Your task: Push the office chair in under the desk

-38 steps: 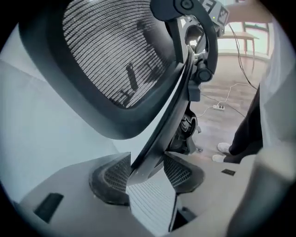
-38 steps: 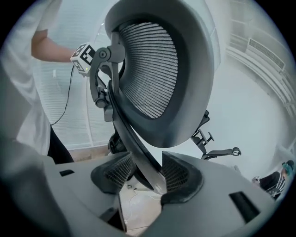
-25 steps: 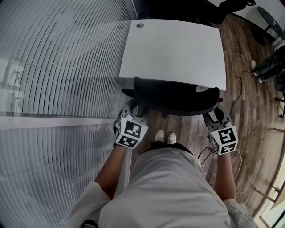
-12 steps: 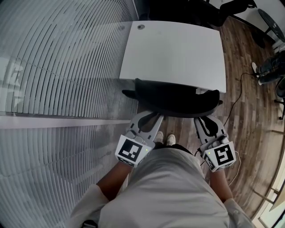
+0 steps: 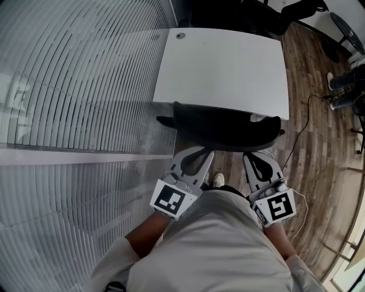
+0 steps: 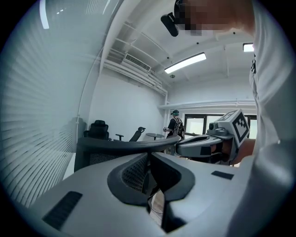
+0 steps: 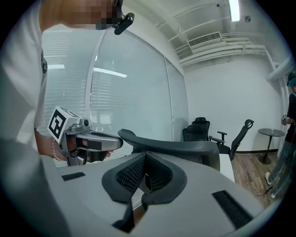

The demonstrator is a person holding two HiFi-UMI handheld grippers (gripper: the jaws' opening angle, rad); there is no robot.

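The black office chair (image 5: 219,130) stands with its curved backrest against the front edge of the white desk (image 5: 222,63), its seat hidden beneath. My left gripper (image 5: 206,153) hangs just behind the backrest's left half, apart from it. My right gripper (image 5: 252,155) hangs behind the right half, also apart. Both jaws have just been closing and are shut with nothing between them. In the left gripper view the left gripper (image 6: 149,158) points at the chair's top rail (image 6: 120,146). The right gripper view shows the right gripper (image 7: 144,159) level with the same rail (image 7: 185,148).
A striped frosted glass wall (image 5: 74,85) runs along the left of desk and chair. More black chairs (image 5: 296,8) stand beyond the desk. Another person's feet (image 5: 342,85) are at the far right, and a cable (image 5: 302,125) trails over the wood floor. My shoes (image 5: 218,179) are behind the chair.
Both grippers have drawn back from the sides of the chair's backrest toward my body and risen. Their jaws went from open to shut. The chair has stayed at the desk.
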